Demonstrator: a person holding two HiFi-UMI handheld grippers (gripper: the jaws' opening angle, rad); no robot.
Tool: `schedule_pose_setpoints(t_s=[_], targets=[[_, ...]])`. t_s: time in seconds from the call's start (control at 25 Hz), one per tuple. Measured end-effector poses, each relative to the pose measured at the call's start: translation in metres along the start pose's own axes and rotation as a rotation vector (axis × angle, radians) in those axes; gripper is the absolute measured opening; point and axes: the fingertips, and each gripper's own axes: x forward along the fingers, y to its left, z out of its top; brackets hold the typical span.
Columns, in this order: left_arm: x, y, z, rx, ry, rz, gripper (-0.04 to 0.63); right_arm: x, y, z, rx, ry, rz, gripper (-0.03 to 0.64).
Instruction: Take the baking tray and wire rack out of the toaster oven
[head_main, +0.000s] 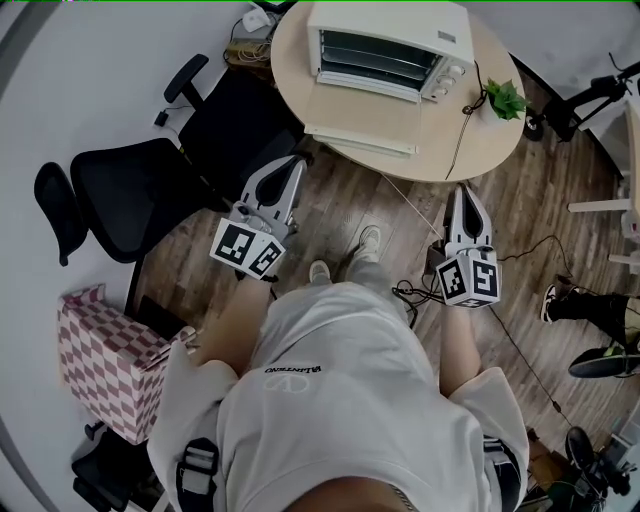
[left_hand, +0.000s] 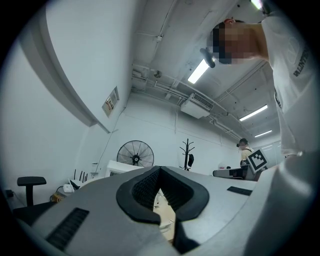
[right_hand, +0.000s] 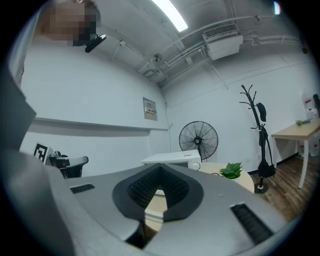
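Observation:
A white toaster oven (head_main: 390, 45) stands on a round wooden table (head_main: 500, 140), its door (head_main: 362, 118) folded down flat toward me. Through the opening I see wire bars of the rack (head_main: 375, 52); I cannot make out the baking tray. My left gripper (head_main: 292, 162) is shut and empty, held in front of the table's near left edge. My right gripper (head_main: 462, 190) is shut and empty too, just off the table's near right edge. The oven (right_hand: 172, 159) shows beyond the closed jaws in the right gripper view, and faintly (left_hand: 120, 167) in the left gripper view.
A small potted plant (head_main: 505, 98) and a power cord (head_main: 462, 130) lie right of the oven. A black office chair (head_main: 130, 190) stands left of the table and a checkered box (head_main: 100, 360) sits beside me. Cables (head_main: 520, 340) and stand feet (head_main: 600, 360) cover the floor at right.

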Motion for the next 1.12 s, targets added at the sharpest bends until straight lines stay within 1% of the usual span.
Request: schedule_pose_setpoints(t_s=[0.32, 0.68, 0.88, 1.12], targets=[[0.074, -0.009, -0.015, -0.001, 0.017, 0.006, 0.002, 0.048, -0.037, -0.001, 0.016, 0.036, 0.079, 0.002], [0.150, -0.013, -0.031, 0.002, 0.029, 0.037, 0.002, 0.105, -0.076, -0.004, 0.052, 0.068, 0.177, 0.002], [0.182, -0.017, -0.037, 0.014, 0.024, 0.077, 0.002, 0.130, -0.098, -0.008, 0.064, 0.087, 0.239, 0.002], [0.199, -0.017, -0.040, 0.030, 0.046, 0.094, 0.002, 0.149, -0.098, -0.012, 0.088, 0.098, 0.305, 0.002]])
